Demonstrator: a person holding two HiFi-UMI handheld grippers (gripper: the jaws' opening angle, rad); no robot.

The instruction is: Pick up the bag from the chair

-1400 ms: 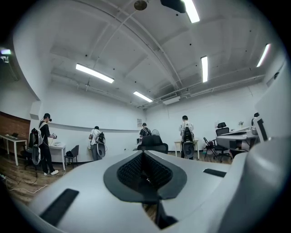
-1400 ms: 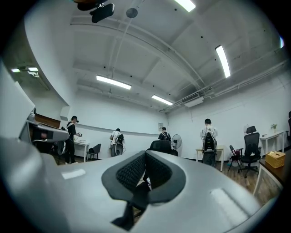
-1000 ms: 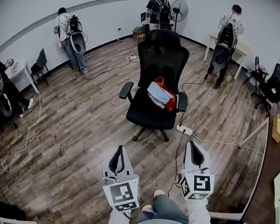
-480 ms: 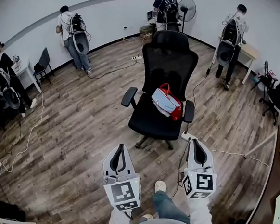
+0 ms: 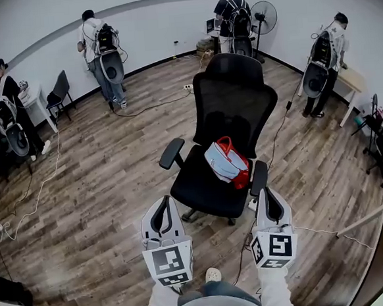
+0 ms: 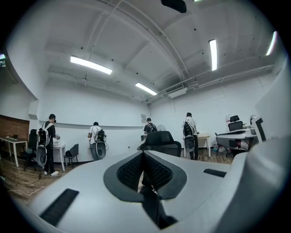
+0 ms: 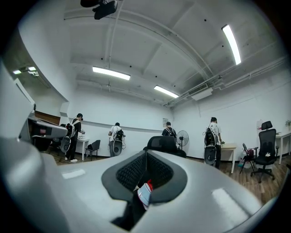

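Standing in front of the black office chair (image 5: 201, 193), facing its seat. Finding the bag (image 5: 226, 163) lying on that seat toward its right edge, just beside the armrest (image 5: 258, 171) on that side and close under the backrest.

Judging its long axis as running slantwise across the seat, from back-left toward front-right. Seeing its pale blue face turned up, red trim along its right side, and the red handle loop (image 5: 224, 143) standing at the far end, near the backrest.

Holding the left gripper (image 5: 162, 204) and the right gripper (image 5: 268, 193) side by side near the seat's front edge, both pointing level at the chair. Holding both with jaws pressed together and nothing pinched in either.

Catching a sliver of red and pale blue low in the right gripper view, and none in the left gripper view. Reckoning the right gripper as the nearer one, and placing the bag ahead of it and a little to its left. Needing opened jaws before any reach for the handle loop.

Making out no brand, label or lettering on the bag, only black-and-white square markers on the gripper cubes.
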